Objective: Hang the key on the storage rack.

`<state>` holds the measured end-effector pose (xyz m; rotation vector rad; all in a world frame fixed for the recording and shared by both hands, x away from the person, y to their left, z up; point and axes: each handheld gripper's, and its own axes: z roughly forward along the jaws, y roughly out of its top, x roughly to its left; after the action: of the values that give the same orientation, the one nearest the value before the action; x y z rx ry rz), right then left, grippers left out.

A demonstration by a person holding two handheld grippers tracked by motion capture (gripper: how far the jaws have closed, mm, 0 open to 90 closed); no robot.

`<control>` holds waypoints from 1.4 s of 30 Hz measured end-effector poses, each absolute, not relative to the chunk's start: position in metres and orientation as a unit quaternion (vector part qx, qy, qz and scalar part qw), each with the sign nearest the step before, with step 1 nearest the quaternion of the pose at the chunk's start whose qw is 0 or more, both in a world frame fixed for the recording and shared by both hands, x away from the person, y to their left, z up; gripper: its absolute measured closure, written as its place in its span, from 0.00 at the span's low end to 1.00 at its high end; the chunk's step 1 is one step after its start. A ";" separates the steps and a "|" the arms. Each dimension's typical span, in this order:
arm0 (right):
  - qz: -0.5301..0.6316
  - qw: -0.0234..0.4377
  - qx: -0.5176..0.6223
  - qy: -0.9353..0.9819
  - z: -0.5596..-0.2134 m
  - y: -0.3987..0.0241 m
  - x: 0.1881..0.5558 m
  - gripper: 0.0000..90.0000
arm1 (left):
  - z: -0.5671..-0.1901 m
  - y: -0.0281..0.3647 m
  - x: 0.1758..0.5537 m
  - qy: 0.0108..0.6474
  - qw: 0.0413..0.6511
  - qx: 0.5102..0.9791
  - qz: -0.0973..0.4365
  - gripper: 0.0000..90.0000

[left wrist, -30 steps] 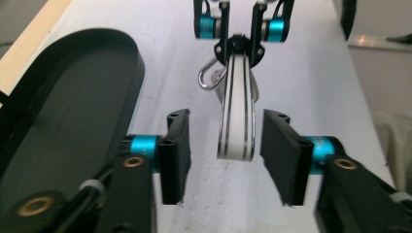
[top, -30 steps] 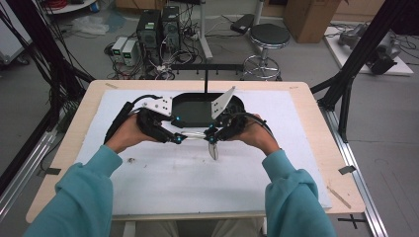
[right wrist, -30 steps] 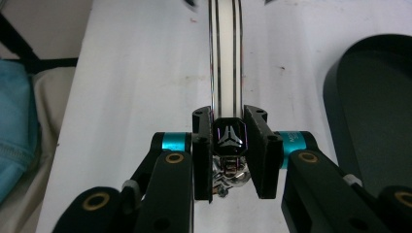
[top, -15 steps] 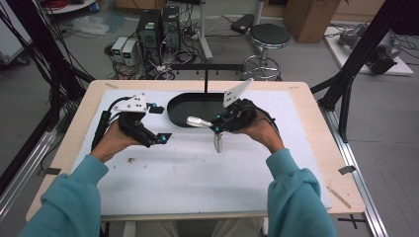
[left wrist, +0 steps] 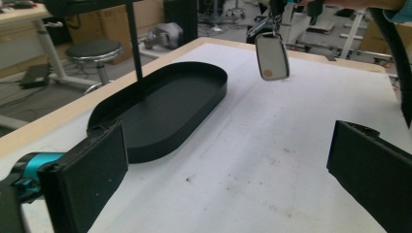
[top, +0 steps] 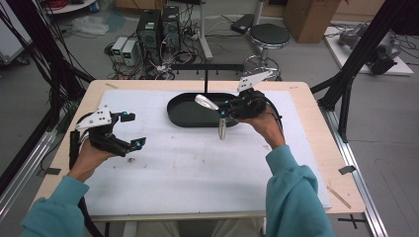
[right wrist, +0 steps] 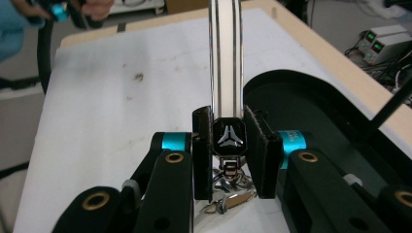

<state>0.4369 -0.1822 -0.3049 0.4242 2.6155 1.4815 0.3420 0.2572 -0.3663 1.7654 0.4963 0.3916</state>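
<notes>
Clamping a slim chrome bar at its black, emblem-marked end, the right gripper has its jaws closed tight on it; a ring with small metal pieces, probably keys or clips though blur hides the detail, hangs below the pads. In the high view that gripper sits over the near right rim of the black oval tray, and two shiny pieces stick out from it, one angled up over the tray and one drooping toward the white mat. Seen from the left gripper view, an oblong silver tag dangles in the air beyond the tray.

The left gripper has just been opening: its jaws stand spread wide with nothing between them, near the mat's left side and well apart from the tray.

The hold is narrow and sits at one end of the bar, so a quick swing could make the bar pivot or slip out. The loose dangling parts could also catch the tray's rim or its upright black post and drag the tray.
</notes>
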 end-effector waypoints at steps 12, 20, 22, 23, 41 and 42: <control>0.522 0.069 0.200 0.826 -0.312 -0.202 0.459 0.83 | -0.397 0.280 0.315 0.244 0.612 0.723 0.211 0.02; 0.528 0.083 0.223 0.816 -0.314 -0.205 0.474 0.83 | -0.414 0.285 0.303 0.249 0.609 0.716 0.235 0.02; 0.532 0.085 0.230 0.811 -0.315 -0.206 0.477 0.83 | -0.418 0.285 0.301 0.247 0.607 0.716 0.238 0.02; 0.532 0.086 0.235 0.809 -0.316 -0.206 0.478 0.83 | -0.419 0.284 0.300 0.248 0.608 0.716 0.239 0.02; 0.550 0.085 0.283 0.781 -0.333 -0.203 0.495 0.83 | -0.434 0.283 0.295 0.254 0.618 0.704 0.241 0.02; 0.551 0.086 0.286 0.779 -0.334 -0.203 0.496 0.83 | -0.435 0.283 0.295 0.254 0.617 0.706 0.239 0.02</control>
<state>0.4956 -0.2034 -0.3340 0.8528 2.3238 1.6416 0.2947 0.2830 -0.4346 1.6252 0.5846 0.5504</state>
